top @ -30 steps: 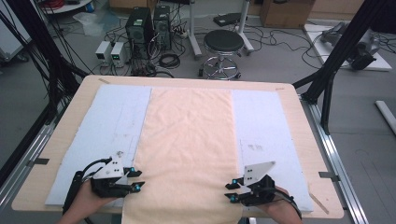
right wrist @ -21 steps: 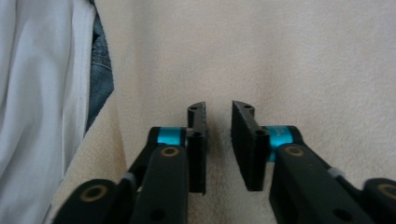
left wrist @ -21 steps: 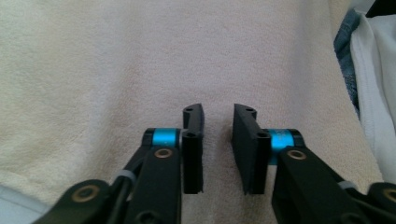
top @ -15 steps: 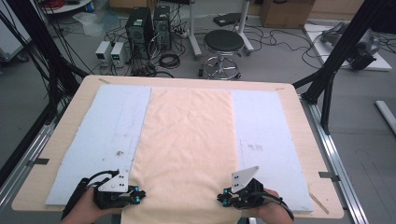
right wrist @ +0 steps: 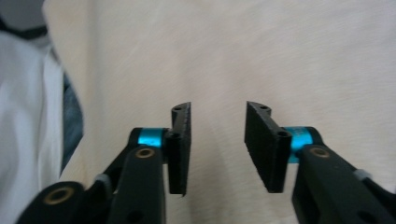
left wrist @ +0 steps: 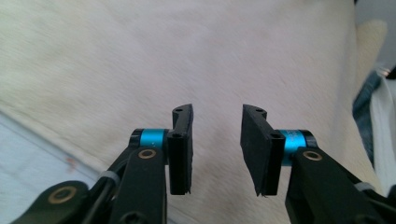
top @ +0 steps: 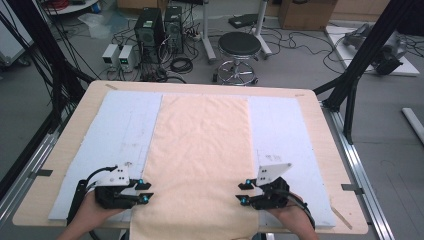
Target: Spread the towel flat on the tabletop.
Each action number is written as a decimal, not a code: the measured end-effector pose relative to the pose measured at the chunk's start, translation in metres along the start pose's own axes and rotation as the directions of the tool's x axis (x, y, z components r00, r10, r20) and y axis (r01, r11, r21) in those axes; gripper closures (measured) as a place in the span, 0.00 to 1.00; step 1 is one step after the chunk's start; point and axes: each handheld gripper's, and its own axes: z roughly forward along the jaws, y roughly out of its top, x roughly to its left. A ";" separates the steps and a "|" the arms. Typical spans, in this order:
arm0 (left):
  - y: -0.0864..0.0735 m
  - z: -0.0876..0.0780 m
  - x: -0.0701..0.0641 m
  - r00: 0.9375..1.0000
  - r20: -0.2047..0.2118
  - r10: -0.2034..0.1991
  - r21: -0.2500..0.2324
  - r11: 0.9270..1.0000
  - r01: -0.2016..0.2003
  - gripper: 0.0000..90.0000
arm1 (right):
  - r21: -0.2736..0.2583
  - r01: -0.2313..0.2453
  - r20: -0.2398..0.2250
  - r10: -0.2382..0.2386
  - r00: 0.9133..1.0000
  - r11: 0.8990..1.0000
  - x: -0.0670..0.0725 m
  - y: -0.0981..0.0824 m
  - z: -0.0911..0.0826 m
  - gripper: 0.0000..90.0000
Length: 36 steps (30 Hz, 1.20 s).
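A peach cloth (top: 200, 150) lies flat down the middle of a pale blue mat (top: 120, 130) on the wooden table (top: 327, 150), and its near end hangs over the front edge. My left gripper (top: 144, 190) lies at the cloth's left edge near the front and points inward over it. My right gripper (top: 244, 192) mirrors it at the right edge. The left gripper view has the jaws (left wrist: 217, 126) apart over bare cloth (left wrist: 187, 56). The right gripper view shows the same, with its jaws (right wrist: 217, 121) apart over the cloth (right wrist: 280, 56). Both pairs of jaws have just been opening, with nothing between them.
Black frame posts (top: 360, 70) flank the table. On the floor behind it are a stool (top: 239, 50), computer towers (top: 160, 35) and cables. The person's white and blue clothing (right wrist: 32, 116) shows at the near edge in the gripper views.
Half a second ago both grippers sat closer to the front edge. They have since moved back up the table, and their jaws now stand apart. The cloth lies as before.
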 end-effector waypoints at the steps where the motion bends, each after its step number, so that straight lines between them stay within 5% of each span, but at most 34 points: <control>1: 0.003 -0.001 0.003 1.000 -0.011 -0.004 -0.012 1.000 0.004 0.67 | -0.011 -0.008 0.028 0.009 1.000 1.000 -0.004 0.002 -0.002 0.57; 7: 0.017 0.002 0.018 0.998 -0.056 -0.038 -0.038 0.999 0.036 0.54 | -0.044 -0.074 0.103 0.079 0.992 0.996 -0.028 0.007 -0.007 0.40; 18: 0.027 0.009 0.040 0.988 -0.119 -0.098 -0.079 0.993 0.089 0.38 | -0.068 -0.114 0.193 0.125 0.973 0.991 -0.059 0.023 -0.010 0.29; 28: 0.046 0.009 0.053 0.983 -0.162 -0.091 -0.100 0.992 0.076 0.34 | -0.061 -0.093 0.197 0.103 0.975 0.994 -0.074 0.049 -0.001 0.27; 36: 0.054 0.011 0.067 0.981 -0.158 -0.108 -0.094 0.991 0.094 0.34 | -0.050 -0.093 0.188 0.101 0.977 0.994 -0.079 0.052 0.003 0.27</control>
